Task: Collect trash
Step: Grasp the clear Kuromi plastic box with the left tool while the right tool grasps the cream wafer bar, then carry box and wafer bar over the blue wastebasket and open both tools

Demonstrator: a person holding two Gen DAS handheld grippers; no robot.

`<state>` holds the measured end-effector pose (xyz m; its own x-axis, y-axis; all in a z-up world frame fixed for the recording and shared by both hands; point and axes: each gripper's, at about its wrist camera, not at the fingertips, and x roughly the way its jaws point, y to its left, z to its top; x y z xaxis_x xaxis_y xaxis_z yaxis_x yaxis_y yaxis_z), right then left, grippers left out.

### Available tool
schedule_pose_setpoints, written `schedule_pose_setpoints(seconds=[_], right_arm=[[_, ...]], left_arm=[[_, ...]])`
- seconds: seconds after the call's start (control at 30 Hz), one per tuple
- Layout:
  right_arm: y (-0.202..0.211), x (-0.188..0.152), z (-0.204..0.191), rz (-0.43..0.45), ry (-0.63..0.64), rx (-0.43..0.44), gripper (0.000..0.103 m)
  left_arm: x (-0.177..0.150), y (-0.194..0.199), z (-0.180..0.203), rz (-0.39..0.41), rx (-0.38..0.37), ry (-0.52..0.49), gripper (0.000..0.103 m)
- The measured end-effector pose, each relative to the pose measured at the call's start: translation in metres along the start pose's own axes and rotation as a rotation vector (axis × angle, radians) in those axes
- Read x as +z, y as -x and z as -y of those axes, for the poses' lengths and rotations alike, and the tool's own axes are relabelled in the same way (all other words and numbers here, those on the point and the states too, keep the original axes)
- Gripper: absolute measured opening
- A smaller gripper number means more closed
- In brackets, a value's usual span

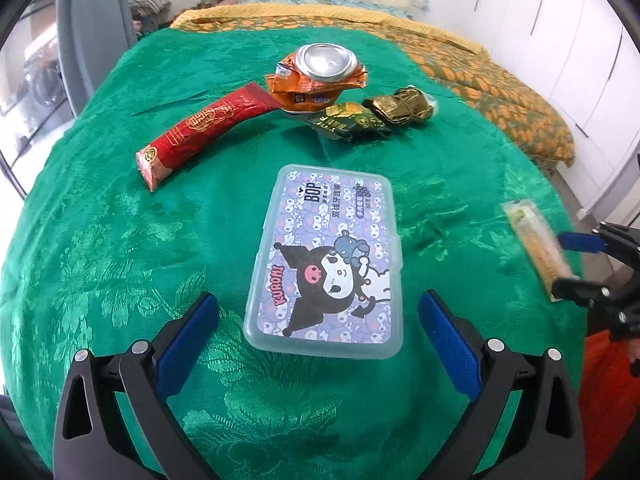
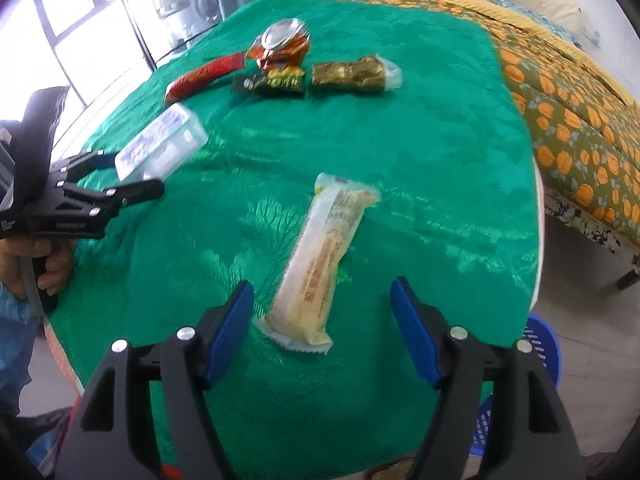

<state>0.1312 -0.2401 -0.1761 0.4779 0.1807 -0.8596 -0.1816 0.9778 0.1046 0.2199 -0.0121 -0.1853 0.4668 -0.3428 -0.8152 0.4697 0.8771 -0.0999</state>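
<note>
On the green tablecloth [image 1: 120, 240] lies a clear plastic box with a purple cartoon lid [image 1: 320, 256]. My left gripper [image 1: 319, 300] stands open, its blue pads on either side of the box's near end and not touching it. A pale yellow snack wrapper [image 2: 324, 252] lies lengthwise between the open pads of my right gripper [image 2: 323, 286], which do not press on it. Farther back lie a crushed orange can [image 1: 320, 76], a red wrapper [image 1: 204, 128], a dark green packet [image 1: 348, 122] and a gold wrapper [image 1: 402, 106].
A blue slotted basket [image 2: 536, 344] sits on the floor below the table's right edge. A bed with an orange patterned cover [image 2: 572, 128] stands beyond the table. A hand [image 2: 48, 264] holds the left gripper's handle at the table's left side.
</note>
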Motion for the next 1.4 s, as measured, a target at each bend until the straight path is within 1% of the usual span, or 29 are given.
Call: schedule_pose_setpoints(seconds=[0.07, 0.13, 0.17, 0.2, 0.23, 0.27, 0.3, 0.33, 0.37, 0.43, 0.5, 0.6, 0.7, 0.77, 0.8, 0.87, 0.9, 0.97, 1.03, 1.13, 1.27, 1.33, 1.4], right_arm=[[0.0, 0.007, -0.001, 0.007, -0.018, 0.0, 0.069], [-0.005, 0.014, -0.005, -0.003, -0.018, -0.009, 0.066], [-0.01, 0.017, -0.006, -0.017, -0.021, -0.019, 0.053], [-0.01, 0.017, -0.004, -0.022, -0.029, -0.023, 0.042], [-0.012, 0.018, -0.001, -0.022, -0.048, -0.025, 0.036], [-0.013, 0.018, 0.002, -0.02, -0.063, -0.024, 0.027], [-0.011, 0.017, 0.006, -0.008, -0.084, -0.01, 0.022], [-0.009, 0.016, 0.008, 0.001, -0.095, 0.001, 0.021], [-0.006, 0.015, 0.01, 0.011, -0.104, 0.01, 0.02], [0.005, 0.009, 0.013, 0.04, -0.107, 0.029, 0.02], [0.014, 0.003, 0.017, 0.059, -0.109, 0.037, 0.02], [0.029, -0.007, 0.03, 0.092, -0.134, 0.062, 0.02], [0.044, -0.019, 0.052, 0.124, -0.18, 0.08, 0.02], [0.055, -0.028, 0.071, 0.143, -0.207, 0.064, 0.02], [0.061, -0.033, 0.082, 0.151, -0.22, 0.049, 0.02], [0.073, -0.047, 0.111, 0.164, -0.254, -0.002, 0.02], [0.074, -0.051, 0.12, 0.166, -0.265, -0.017, 0.02], [0.078, -0.065, 0.147, 0.159, -0.302, -0.059, 0.02], [0.077, -0.08, 0.176, 0.144, -0.341, -0.088, 0.02], [0.073, -0.098, 0.211, 0.129, -0.37, -0.15, 0.02], [0.061, -0.124, 0.254, 0.109, -0.446, -0.191, 0.02], [0.057, -0.137, 0.273, 0.101, -0.486, -0.186, 0.02], [0.053, -0.144, 0.285, 0.088, -0.514, -0.18, 0.02]], left_arm=[[0.005, 0.002, 0.001, -0.006, -0.018, 0.005, 0.098], [0.012, 0.002, 0.006, -0.002, -0.003, -0.009, 0.098], [0.014, 0.001, 0.009, -0.002, 0.011, -0.023, 0.096], [0.017, -0.001, 0.012, -0.001, 0.039, -0.043, 0.094], [0.02, -0.002, 0.016, -0.001, 0.07, -0.065, 0.087], [0.021, -0.004, 0.018, -0.003, 0.092, -0.082, 0.079], [0.023, -0.006, 0.019, -0.006, 0.108, -0.094, 0.073], [0.023, -0.008, 0.02, -0.011, 0.108, -0.097, 0.063], [0.022, -0.009, 0.02, -0.015, 0.101, -0.096, 0.062], [0.02, -0.007, 0.021, 0.001, 0.119, -0.091, 0.061], [0.017, -0.004, 0.023, 0.01, 0.12, -0.072, 0.061], [0.015, 0.006, 0.034, 0.025, 0.077, -0.038, 0.061], [0.016, 0.015, 0.056, 0.037, 0.03, -0.038, 0.061], [0.019, 0.021, 0.079, 0.043, -0.014, -0.051, 0.061], [0.021, 0.025, 0.097, 0.049, -0.046, -0.065, 0.061], [0.023, 0.028, 0.123, 0.057, -0.084, -0.09, 0.061], [0.025, 0.03, 0.145, 0.063, -0.117, -0.113, 0.061], [0.027, 0.028, 0.175, 0.063, -0.156, -0.136, 0.061], [0.032, 0.022, 0.212, 0.048, -0.216, -0.159, 0.061], [0.036, 0.01, 0.263, 0.031, -0.279, -0.185, 0.061], [0.036, -0.016, 0.324, -0.014, -0.329, -0.219, 0.061], [0.035, -0.036, 0.352, -0.044, -0.337, -0.23, 0.062], [0.033, -0.057, 0.37, -0.076, -0.34, -0.226, 0.062]])
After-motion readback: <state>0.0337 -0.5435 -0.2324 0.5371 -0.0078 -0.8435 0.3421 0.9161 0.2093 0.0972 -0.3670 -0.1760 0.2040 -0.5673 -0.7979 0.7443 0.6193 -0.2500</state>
